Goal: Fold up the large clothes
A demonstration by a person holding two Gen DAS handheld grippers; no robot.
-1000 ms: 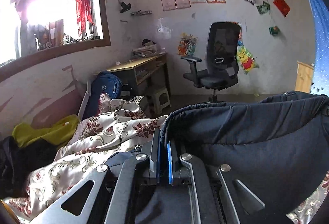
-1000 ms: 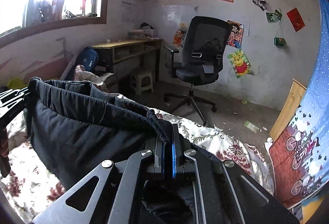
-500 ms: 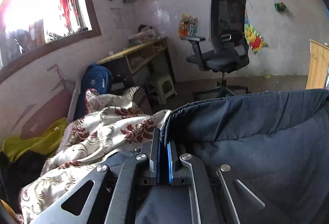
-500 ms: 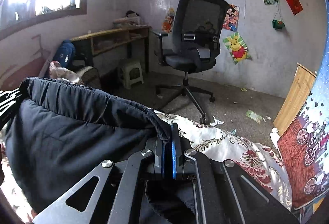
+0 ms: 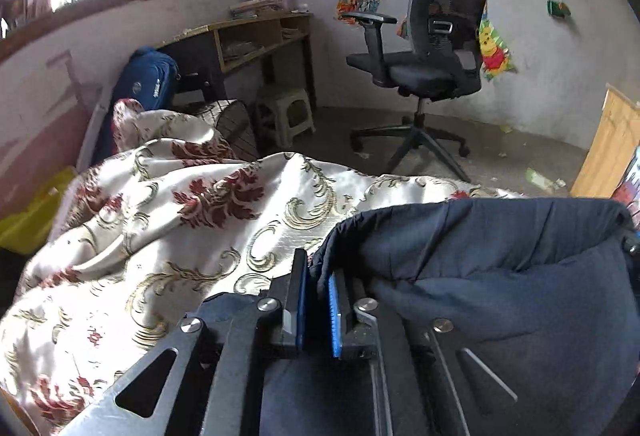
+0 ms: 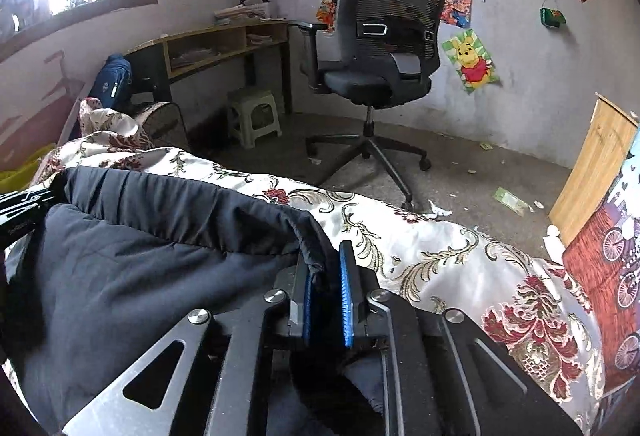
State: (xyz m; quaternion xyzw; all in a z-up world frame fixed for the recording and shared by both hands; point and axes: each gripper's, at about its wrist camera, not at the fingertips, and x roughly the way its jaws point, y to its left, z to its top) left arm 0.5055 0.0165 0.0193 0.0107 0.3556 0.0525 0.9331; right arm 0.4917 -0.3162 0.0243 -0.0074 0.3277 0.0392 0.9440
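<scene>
Nearest to each camera, the jaws are opening. The left gripper (image 5: 318, 300) has its blue pads parted, with one corner of the dark garment (image 5: 500, 276) lying between them, nearer the right-hand pad; whether that pad touches the cloth is hard to tell. The right gripper (image 6: 326, 296) is in the same state: its pads stand apart with the other corner of the garment's (image 6: 140, 264) thick folded edge between them, resting against the left-hand pad and free of the other.

Between the two grippers, the garment spans as a padded, doubled-over sheet, its upper edge sagging slightly in the middle. It lies just ahead of and below both grippers, on the patterned bedspread (image 5: 168, 236), which is rumpled into ridges on the left gripper's side.

Beyond the bed are a small stool (image 6: 254, 117), an office chair (image 6: 380, 47) and a desk (image 5: 240, 39) against the wall.

The likely risks: as the corners come free, the springy padded edge may unroll and undo the fold, or one corner may drop first and leave the edge skewed. Cloth could also snag on a ribbed pad and be dragged along when a gripper pulls away.
</scene>
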